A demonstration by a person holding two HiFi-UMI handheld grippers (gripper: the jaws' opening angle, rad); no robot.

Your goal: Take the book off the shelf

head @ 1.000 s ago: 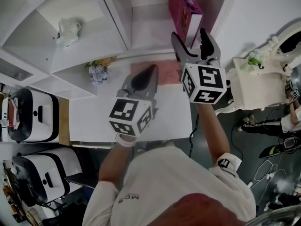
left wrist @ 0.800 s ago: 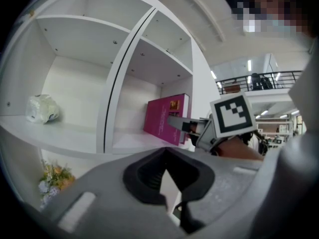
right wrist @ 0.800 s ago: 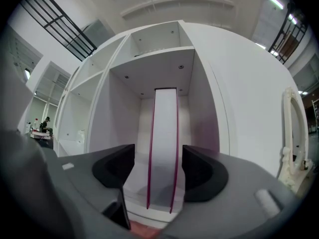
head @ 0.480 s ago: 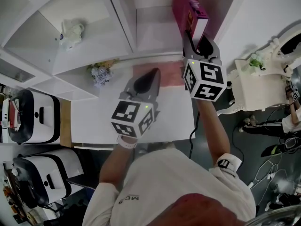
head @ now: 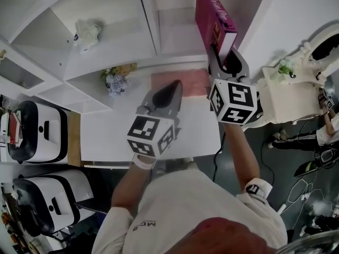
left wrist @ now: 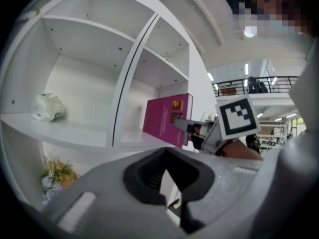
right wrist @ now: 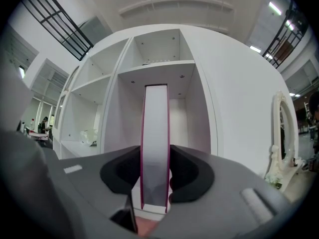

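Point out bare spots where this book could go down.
Bare: the white tabletop between the flowers and the near edge; the pink mat too. The shelf floor left of the book is bare but narrow. Crowded: around the flowers.

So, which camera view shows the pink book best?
The left gripper view: there the book turns its pink cover toward the camera. The right gripper view shows only its page edge, clamped by the right gripper. The head view shows it from above, steeply foreshortened.
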